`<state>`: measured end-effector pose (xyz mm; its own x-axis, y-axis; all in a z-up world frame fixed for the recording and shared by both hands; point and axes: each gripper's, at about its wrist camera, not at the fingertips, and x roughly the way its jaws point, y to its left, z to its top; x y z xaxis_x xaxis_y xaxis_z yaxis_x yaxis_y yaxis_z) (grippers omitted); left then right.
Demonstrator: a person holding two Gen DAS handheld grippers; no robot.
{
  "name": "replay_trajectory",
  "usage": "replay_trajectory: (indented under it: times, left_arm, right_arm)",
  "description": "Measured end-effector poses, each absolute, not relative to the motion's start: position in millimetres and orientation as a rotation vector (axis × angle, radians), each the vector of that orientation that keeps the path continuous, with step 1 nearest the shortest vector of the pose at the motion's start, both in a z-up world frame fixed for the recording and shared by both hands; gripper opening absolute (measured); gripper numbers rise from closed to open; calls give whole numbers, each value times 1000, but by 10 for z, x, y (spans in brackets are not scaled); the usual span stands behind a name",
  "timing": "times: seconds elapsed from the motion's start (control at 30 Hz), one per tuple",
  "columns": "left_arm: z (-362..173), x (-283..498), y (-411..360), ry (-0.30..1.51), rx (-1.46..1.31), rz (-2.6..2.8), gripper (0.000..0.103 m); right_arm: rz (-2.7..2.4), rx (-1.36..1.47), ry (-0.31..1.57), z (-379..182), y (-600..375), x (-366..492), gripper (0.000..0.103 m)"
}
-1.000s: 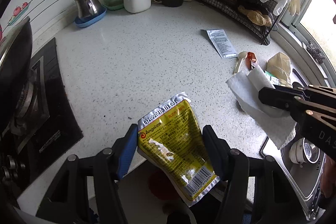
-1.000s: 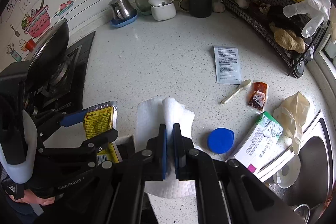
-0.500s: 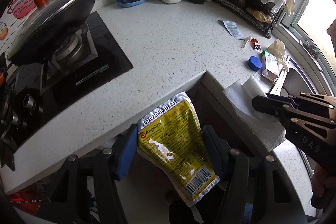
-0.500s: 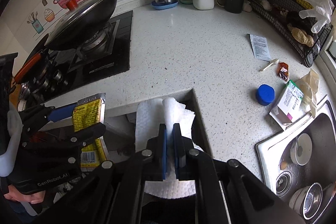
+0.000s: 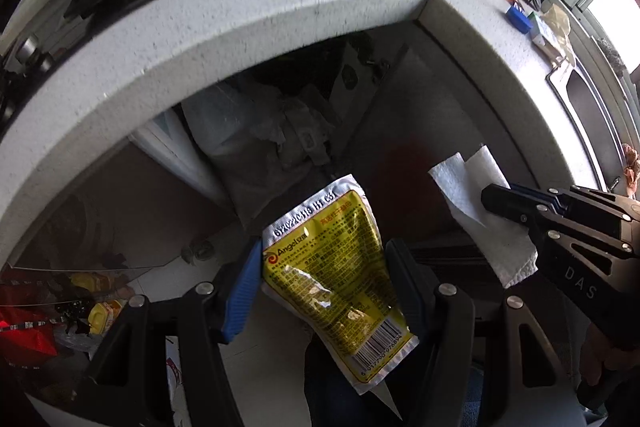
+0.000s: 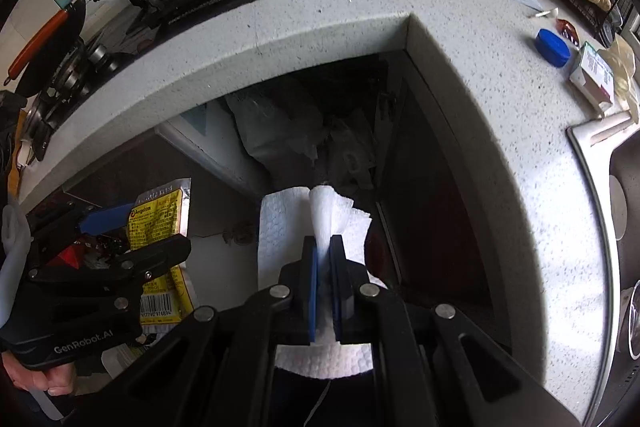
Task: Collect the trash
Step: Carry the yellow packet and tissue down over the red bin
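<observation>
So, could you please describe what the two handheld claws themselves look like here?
Both are black, angular linkage frames with silver rivets at the joints and blue ribbed pads lining the fingers. The left claw carries white "GenRobot.AI" lettering on its body and a white part at its rear; the right claw shows "DAS" on its side. No cables or sleeves are clearly visible.

Both grippers are black linkage frames with silver screws and blue ribbed pads: the left gripper (image 6: 134,227) reads "GenRobot.AI", the right gripper (image 5: 496,201) reads "DAS".
</observation>
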<state>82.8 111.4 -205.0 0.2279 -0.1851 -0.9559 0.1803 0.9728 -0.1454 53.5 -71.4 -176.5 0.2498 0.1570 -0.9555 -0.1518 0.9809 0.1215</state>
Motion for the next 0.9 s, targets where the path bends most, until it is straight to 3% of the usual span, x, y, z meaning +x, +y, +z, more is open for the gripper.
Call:
replay_trajectory:
  times: [0.57, 0.7, 0.9]
  left_arm:
    - [-4732, 942, 929, 1489, -63, -292, 60]
    - [-5169, 1003, 849, 1516, -52, -297, 60]
    - [-5527, 1039, 738, 1577, -50, -381, 62]
  right_arm:
    - [92, 44, 1447, -4237, -825, 644, 5]
    - [75, 37, 1478, -4755, -909, 679, 5]
    - [38, 48, 1497, -4964, -1067, 659, 5]
